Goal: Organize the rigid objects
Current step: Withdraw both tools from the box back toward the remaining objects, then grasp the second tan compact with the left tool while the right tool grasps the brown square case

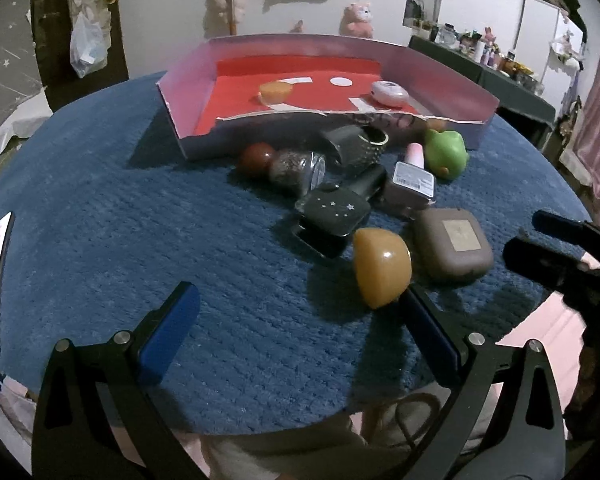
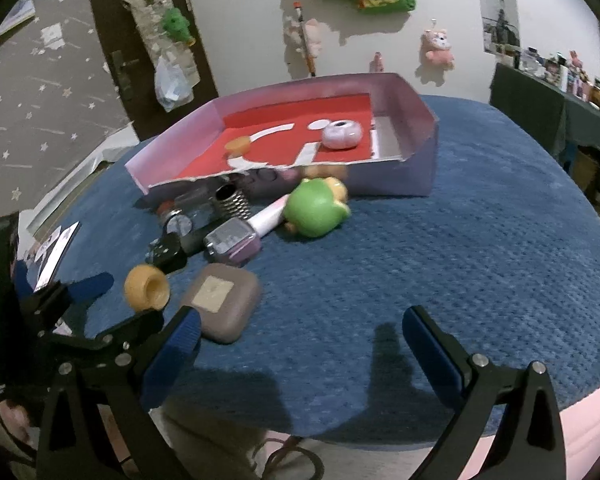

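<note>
Both claws, the left gripper (image 1: 296,316) and right gripper (image 2: 300,340), are spread and hold nothing. The amber cap (image 1: 382,266) lies at 1 o'clock; only the right view shows its hollow opening (image 2: 147,287). The cardboard tray (image 1: 188,136) sits at 12 o'clock.

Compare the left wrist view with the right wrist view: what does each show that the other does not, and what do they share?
Only the left wrist view shows the dark red round ball clearly. Only the right wrist view shows the hollow open end of the amber rounded cap and the bare strip along the pink cardboard tray floor's right edge. Both show the green frog-shaped toy, the brown rounded case and both grippers open.
</note>
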